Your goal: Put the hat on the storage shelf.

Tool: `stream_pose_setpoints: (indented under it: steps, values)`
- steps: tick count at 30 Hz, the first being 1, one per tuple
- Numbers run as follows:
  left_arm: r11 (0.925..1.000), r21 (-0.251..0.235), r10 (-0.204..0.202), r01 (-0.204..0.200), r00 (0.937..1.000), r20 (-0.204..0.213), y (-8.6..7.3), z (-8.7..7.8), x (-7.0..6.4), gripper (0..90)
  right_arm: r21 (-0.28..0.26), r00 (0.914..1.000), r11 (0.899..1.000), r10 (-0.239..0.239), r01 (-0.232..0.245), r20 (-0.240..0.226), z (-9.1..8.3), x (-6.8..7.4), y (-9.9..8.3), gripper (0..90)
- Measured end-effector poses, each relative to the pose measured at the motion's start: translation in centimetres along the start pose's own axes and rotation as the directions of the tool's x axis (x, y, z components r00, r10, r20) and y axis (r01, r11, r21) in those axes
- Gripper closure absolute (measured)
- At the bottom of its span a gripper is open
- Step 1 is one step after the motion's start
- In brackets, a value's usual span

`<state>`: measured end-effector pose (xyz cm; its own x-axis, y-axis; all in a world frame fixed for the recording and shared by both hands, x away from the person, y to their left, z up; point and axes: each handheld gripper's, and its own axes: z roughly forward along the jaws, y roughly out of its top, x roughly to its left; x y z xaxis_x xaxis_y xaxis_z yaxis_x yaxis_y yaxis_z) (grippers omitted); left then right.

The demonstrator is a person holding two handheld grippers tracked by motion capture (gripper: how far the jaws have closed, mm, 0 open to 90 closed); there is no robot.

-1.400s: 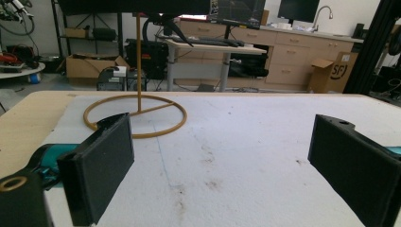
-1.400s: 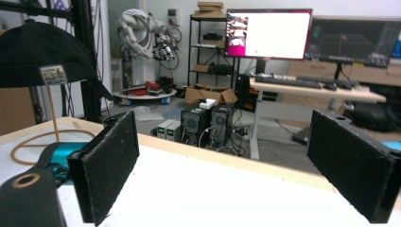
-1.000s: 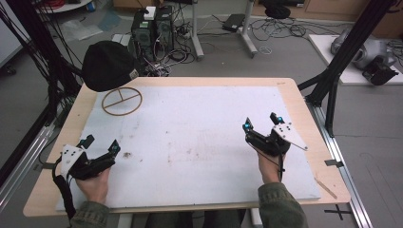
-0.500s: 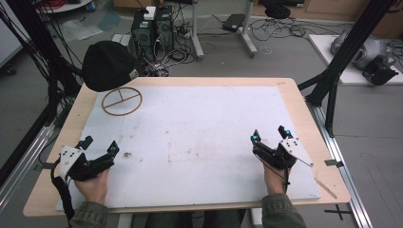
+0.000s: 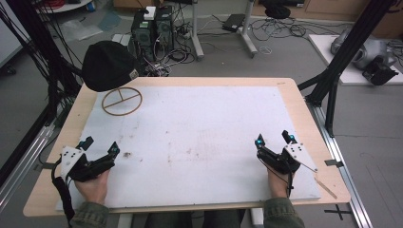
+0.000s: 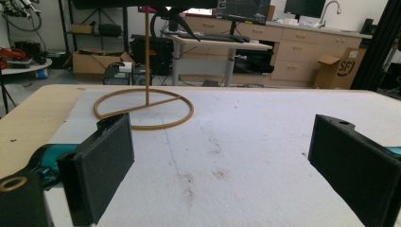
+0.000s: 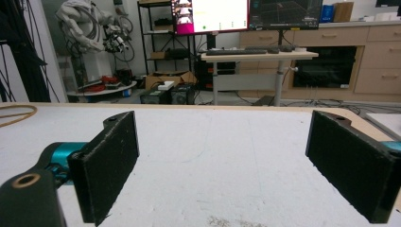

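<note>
This is a robotics lab or research workshop. Black metal framing [image 5: 344, 52] rises at the upper right of the high view, and computer towers [image 5: 152, 26] sit amid tangled cables [image 5: 280, 28] on the grey floor at top centre. In the right gripper view, a large monitor [image 7: 211, 15] glows at top centre above a standing desk [image 7: 257, 56], a white robot [image 7: 87, 26] stands at upper left, and wooden cabinets [image 7: 378, 56] line the right wall.

Beyond my table a grey floor [image 5: 294, 52] strewn with cables [image 5: 280, 28]; computer towers [image 5: 152, 26] upper centre; wooden cabinets [image 7: 331, 52] and a monitor [image 7: 210, 14] behind.
</note>
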<state>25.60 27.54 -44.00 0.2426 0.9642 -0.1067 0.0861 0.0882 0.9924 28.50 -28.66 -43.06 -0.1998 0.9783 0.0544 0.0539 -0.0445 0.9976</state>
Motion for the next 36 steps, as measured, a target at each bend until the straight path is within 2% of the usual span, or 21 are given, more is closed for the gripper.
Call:
stream_pose_setpoints:
  steps: [5, 10, 14, 16, 20, 27, 36]
  values:
    - [1.0, 0.003, 0.001, -0.001, 1.0, 0.003, -0.1, -0.1, -0.1, 8.0, -0.017, 1.0, 1.0, -0.001, 0.001, 0.001, -0.3, -0.1, 0.1, 9.5]
    - [0.9999, 0.006, -0.009, 0.009, 0.9999, 0.004, 0.0, -0.3, 0.1, 8.0, -0.001, 0.9998, 1.0, 0.017, -0.017, 0.001, -0.4, -0.2, 0.1, 9.6]
    - [0.9998, 0.008, -0.02, 0.02, 0.9998, 0.003, -0.1, -0.3, 0.3, 8.1, 0.032, 0.9999, 0.999, -0.001, 0.002, -0.012, 0.0, 0.0, -0.1, 10.4]
    - [0.9996, 0.008, -0.026, 0.026, 0.9997, 0.004, -0.1, -0.3, 0.3, 8.1, 0.028, 0.9993, 0.999, -0.018, 0.019, -0.031, 0.0, 0.1, -0.2, 15.1]
    - [0.9995, 0.007, -0.031, 0.031, 0.9995, 0.0, -0.1, -0.5, 0.5, 8.1, 0.041, 0.9981, 0.999, -0.021, 0.024, -0.058, 0.3, 0.5, -0.4, 14.2]
    - [0.9993, 0.005, -0.036, 0.036, 0.9992, -0.015, -0.1, -1.0, 0.9, 8.1, 0.043, 0.9973, 0.999, -0.016, 0.019, -0.072, 0.6, 0.8, -0.4, 12.3]
    - [0.9994, 0.014, -0.032, 0.032, 0.9995, -0.002, -0.2, -0.7, 0.6, 8.2, 0.047, 0.9977, 0.999, -0.01, 0.013, -0.068, 0.6, 0.4, -0.4, 12.2]
